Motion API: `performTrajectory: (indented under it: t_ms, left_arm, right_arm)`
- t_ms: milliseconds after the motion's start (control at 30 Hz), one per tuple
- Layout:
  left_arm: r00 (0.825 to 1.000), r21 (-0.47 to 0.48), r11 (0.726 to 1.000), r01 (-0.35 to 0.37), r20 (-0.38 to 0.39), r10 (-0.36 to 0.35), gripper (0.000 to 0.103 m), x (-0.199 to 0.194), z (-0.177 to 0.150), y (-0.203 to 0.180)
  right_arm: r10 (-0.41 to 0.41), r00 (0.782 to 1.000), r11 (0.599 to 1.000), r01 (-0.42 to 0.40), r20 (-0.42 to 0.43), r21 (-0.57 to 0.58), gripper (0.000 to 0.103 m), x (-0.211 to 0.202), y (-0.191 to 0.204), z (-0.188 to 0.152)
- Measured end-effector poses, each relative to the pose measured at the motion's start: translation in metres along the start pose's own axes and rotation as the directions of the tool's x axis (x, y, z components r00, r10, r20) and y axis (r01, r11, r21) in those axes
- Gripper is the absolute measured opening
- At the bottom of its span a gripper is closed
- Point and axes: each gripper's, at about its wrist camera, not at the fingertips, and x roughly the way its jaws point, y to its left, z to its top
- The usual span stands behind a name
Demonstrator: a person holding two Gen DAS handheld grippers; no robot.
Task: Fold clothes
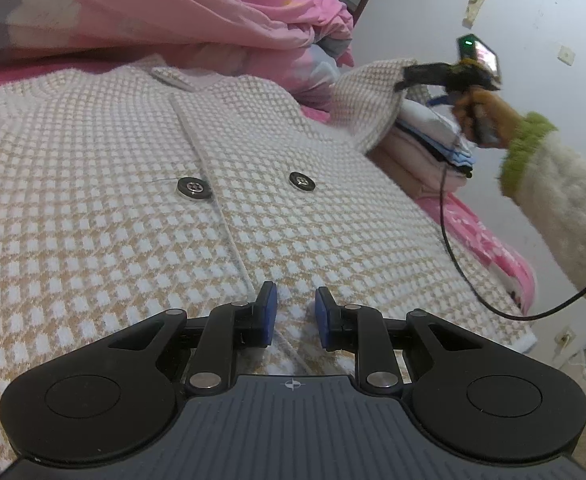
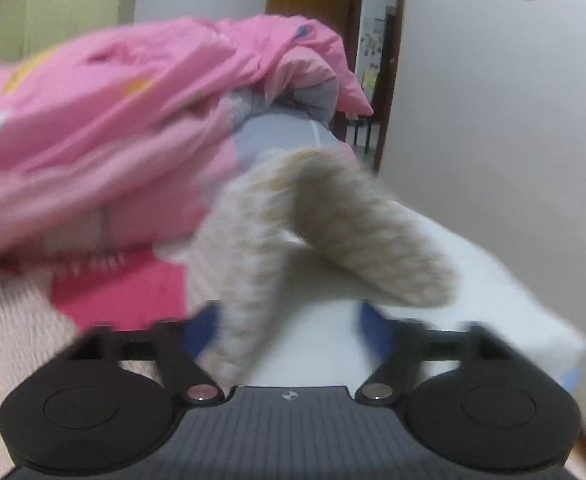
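Note:
A tan-and-white checked jacket (image 1: 133,200) lies flat on the bed, front up, with two black buttons (image 1: 192,188) showing. My left gripper (image 1: 296,314) hovers low over its hem, blue pads apart, nothing between them. At the upper right, my right gripper (image 1: 403,80) is at the end of the jacket's sleeve (image 1: 369,96), which is raised off the bed. In the blurred right wrist view my right gripper (image 2: 287,328) has its jaws wide apart. The looped sleeve (image 2: 261,240) hangs between them, against the left finger.
A heaped pink quilt (image 1: 173,12) lies behind the jacket. A stack of folded clothes (image 1: 425,136) sits at the bed's right side under the raised sleeve. A black cable (image 1: 453,248) hangs from the right gripper. A person's fuzzy, green-cuffed sleeve (image 1: 565,184) reaches in from the right.

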Motion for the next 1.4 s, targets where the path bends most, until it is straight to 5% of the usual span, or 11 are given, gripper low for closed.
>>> performTrajectory:
  t_ms: [200,367,500,633,733,833,1000,1200,1300,1400]
  left_arm:
    - [1.0,0.002,1.0,0.002,-0.002,-0.002,0.022,-0.001,0.0,-0.001]
    - [1.0,0.008,1.0,0.005,-0.001,-0.005,0.022,-0.002,0.0,-0.002]
    - [1.0,0.006,1.0,0.009,-0.008,-0.009,0.023,-0.004,0.003,-0.002]
    - [1.0,0.022,1.0,-0.011,0.014,0.011,0.027,-0.01,0.006,-0.006]
    - [1.0,0.073,0.997,-0.017,0.02,0.015,0.027,-0.013,0.008,-0.017]
    - [1.0,0.184,0.983,-0.027,0.018,0.025,0.027,-0.012,0.006,-0.037]
    - [0.999,0.283,0.959,-0.029,-0.035,0.041,0.029,-0.002,-0.007,-0.053]
    - [0.999,0.23,0.973,0.001,-0.042,0.009,0.029,-0.002,-0.005,-0.042]
    - [0.999,0.222,0.975,0.017,-0.043,-0.008,0.03,-0.001,-0.004,-0.04]
    - [0.999,0.204,0.978,0.035,-0.039,-0.028,0.03,-0.003,-0.003,-0.036]
  right_arm:
    - [-0.027,0.997,0.999,0.025,-0.066,-0.029,0.097,-0.061,-0.064,-0.021]
    - [0.02,0.997,0.981,-0.035,0.079,0.19,0.095,-0.163,-0.127,-0.07]
    - [0.107,0.977,0.902,-0.173,0.185,0.396,0.081,-0.249,-0.171,-0.119]
    - [0.199,0.971,0.87,-0.239,0.136,0.432,0.062,-0.278,-0.173,-0.166]
    - [0.285,0.957,0.903,-0.287,0.052,0.32,0.052,-0.262,-0.132,-0.182]
    - [0.397,0.917,0.913,-0.393,-0.022,0.111,0.048,-0.237,-0.062,-0.19]
    - [0.509,0.853,0.818,-0.522,-0.116,-0.242,0.046,-0.22,0.033,-0.208]
    - [0.266,0.95,0.87,-0.31,-0.165,-0.383,0.046,-0.239,0.011,-0.221]
    - [0.124,0.991,0.93,-0.13,-0.041,-0.344,0.046,-0.303,-0.039,-0.208]
    - [-0.03,0.997,0.958,0.051,0.076,-0.281,0.047,-0.366,-0.089,-0.194]
